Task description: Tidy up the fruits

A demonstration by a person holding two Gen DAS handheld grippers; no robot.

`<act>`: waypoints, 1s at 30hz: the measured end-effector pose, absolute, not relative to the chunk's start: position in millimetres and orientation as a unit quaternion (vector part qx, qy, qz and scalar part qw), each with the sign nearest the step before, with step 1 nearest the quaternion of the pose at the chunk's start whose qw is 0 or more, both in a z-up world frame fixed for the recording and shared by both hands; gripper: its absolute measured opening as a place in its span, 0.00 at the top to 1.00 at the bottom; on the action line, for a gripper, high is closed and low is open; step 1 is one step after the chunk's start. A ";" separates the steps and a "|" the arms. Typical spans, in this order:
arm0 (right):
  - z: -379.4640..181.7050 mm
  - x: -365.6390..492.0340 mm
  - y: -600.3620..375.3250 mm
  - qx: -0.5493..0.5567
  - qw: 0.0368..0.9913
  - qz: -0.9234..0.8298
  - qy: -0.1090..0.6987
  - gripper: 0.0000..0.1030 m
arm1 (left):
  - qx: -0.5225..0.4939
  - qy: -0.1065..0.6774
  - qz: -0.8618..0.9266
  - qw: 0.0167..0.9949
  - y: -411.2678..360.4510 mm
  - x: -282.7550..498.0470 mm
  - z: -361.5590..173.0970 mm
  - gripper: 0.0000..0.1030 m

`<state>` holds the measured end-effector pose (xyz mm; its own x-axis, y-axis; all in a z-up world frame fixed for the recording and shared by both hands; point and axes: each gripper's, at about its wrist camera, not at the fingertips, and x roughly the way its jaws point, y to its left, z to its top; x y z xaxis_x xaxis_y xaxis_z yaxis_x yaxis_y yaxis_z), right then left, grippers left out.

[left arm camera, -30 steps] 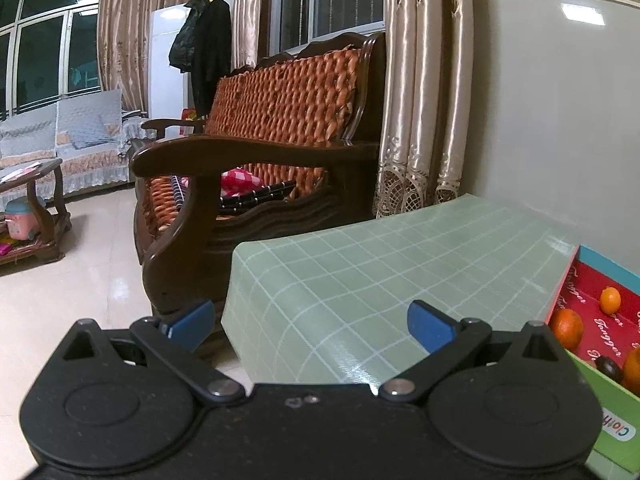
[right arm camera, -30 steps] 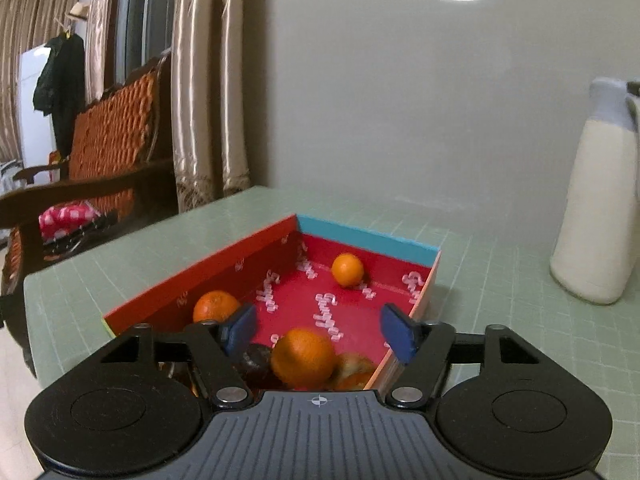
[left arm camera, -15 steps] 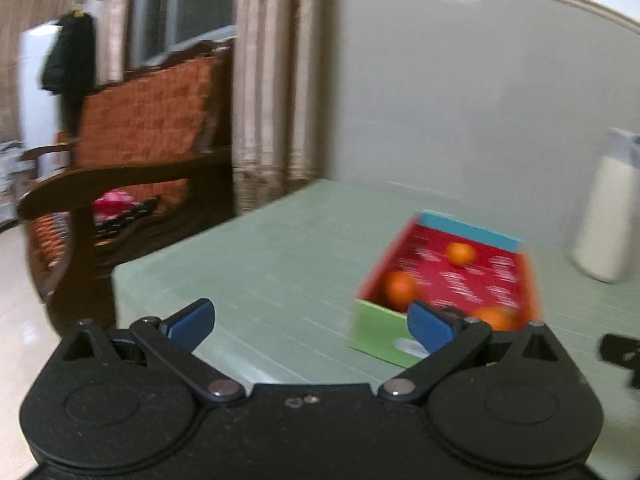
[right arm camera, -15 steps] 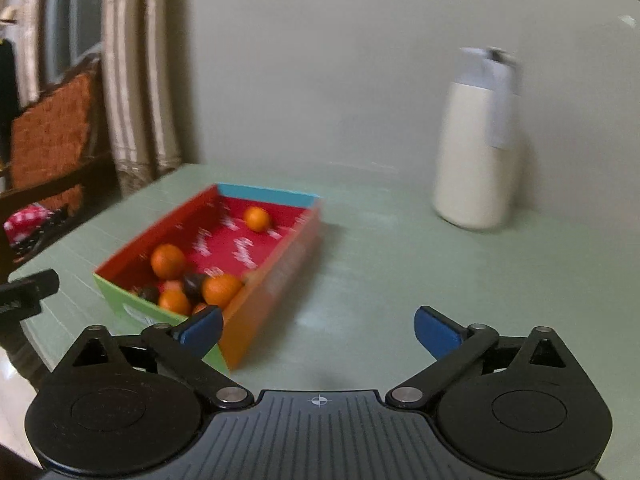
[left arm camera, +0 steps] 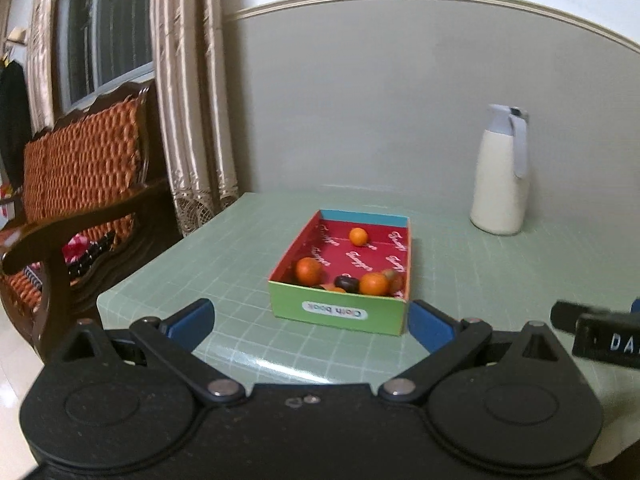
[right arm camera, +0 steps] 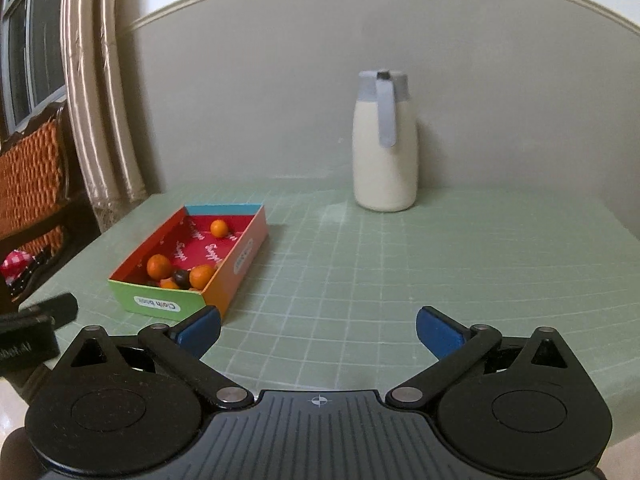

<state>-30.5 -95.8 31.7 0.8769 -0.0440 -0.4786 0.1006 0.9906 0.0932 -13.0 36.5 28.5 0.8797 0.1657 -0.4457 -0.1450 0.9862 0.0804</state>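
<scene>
A tall cream-white plastic jug with a grey lid and handle (right arm camera: 385, 144) is standing upright on the far part of the pale green gridded tablecloth (right arm camera: 400, 264), close to the plain grey wall (right arm camera: 280, 92). Shiny beige curtains (left arm camera: 188, 112) are hanging at the far left corner, beside a dark window (left arm camera: 108, 28). A dark carved wooden bench with an orange woven back (left arm camera: 80, 168) is sitting left of the table.
</scene>
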 end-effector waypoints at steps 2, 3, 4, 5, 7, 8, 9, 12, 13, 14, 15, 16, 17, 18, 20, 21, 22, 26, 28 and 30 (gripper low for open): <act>34.5 -37.2 -96.8 0.057 0.968 -0.042 0.241 0.00 | 0.028 0.235 0.076 0.969 32.6 -14.7 26.8 0.06; 35.6 -39.5 -97.4 0.057 0.968 -0.043 0.239 0.00 | 0.029 0.237 0.075 0.968 31.4 -15.1 26.3 0.06; 36.5 -41.6 -98.0 0.056 0.969 -0.044 0.237 0.00 | 0.029 0.239 0.073 0.968 31.4 -14.3 25.1 0.06; 37.4 -42.4 -97.6 0.053 0.969 -0.044 0.236 0.00 | 0.029 0.241 0.071 0.968 30.1 -14.7 24.4 0.06; 37.0 -43.3 -97.0 0.048 0.970 -0.046 0.234 0.00 | 0.029 0.243 0.069 0.967 29.7 -13.4 24.1 0.06; 37.4 -43.5 -96.7 0.045 0.970 -0.047 0.232 0.00 | 0.030 0.244 0.069 0.967 29.1 -12.9 23.6 0.06; 36.7 -43.4 -96.7 0.045 0.971 -0.047 0.232 0.00 | 0.030 0.244 0.069 0.967 28.9 -13.2 23.1 0.06; 35.6 -42.6 -98.3 0.049 0.970 -0.046 0.234 0.00 | 0.029 0.248 0.069 0.966 29.0 -12.3 21.5 0.06; 35.2 -42.4 -98.1 0.049 0.970 -0.046 0.235 0.00 | 0.028 0.249 0.069 0.966 29.4 -12.2 20.8 0.06; 35.0 -42.6 -98.1 0.049 0.970 -0.046 0.235 0.00 | 0.026 0.251 0.068 0.965 30.1 -11.8 20.4 0.06; 34.6 -42.3 -98.2 0.048 0.970 -0.046 0.235 0.00 | 0.025 0.251 0.069 0.965 30.5 -12.1 20.1 0.06; 34.5 -42.7 -98.0 0.047 0.970 -0.046 0.235 0.00 | 0.026 0.251 0.069 0.965 30.6 -11.9 20.4 0.06; 34.6 -42.8 -97.7 0.047 0.970 -0.046 0.235 0.00 | 0.026 0.250 0.070 0.965 30.7 -11.9 20.7 0.06; 34.8 -42.9 -97.3 0.047 0.970 -0.046 0.235 0.00 | 0.027 0.250 0.071 0.965 30.4 -11.7 21.0 0.06; 34.9 -42.7 -96.5 0.046 0.970 -0.045 0.234 0.00 | 0.026 0.250 0.070 0.965 30.4 -11.5 21.3 0.06; 34.8 -42.4 -95.8 0.045 0.970 -0.046 0.234 0.00 | 0.026 0.250 0.069 0.965 30.3 -11.3 21.5 0.06; 34.7 -42.4 -95.7 0.045 0.970 -0.045 0.234 0.00 | 0.026 0.250 0.070 0.965 30.0 -11.2 21.7 0.06; 34.4 -42.9 -96.4 0.046 0.970 -0.044 0.235 0.00 | 0.026 0.250 0.071 0.965 29.5 -10.0 21.7 0.06; 34.6 -42.1 -96.3 0.047 0.970 -0.045 0.234 0.00 | 0.025 0.251 0.069 0.965 29.8 -9.9 21.4 0.06; 34.6 -42.3 -96.6 0.049 0.970 -0.044 0.233 0.00 | 0.023 0.250 0.069 0.965 30.0 -9.8 21.7 0.06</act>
<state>-42.3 -96.6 34.6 0.8871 -0.0634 -0.4572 0.1088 0.9913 0.0736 -9.8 30.0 21.7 0.8650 0.1449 -0.4805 -0.1219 0.9894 0.0790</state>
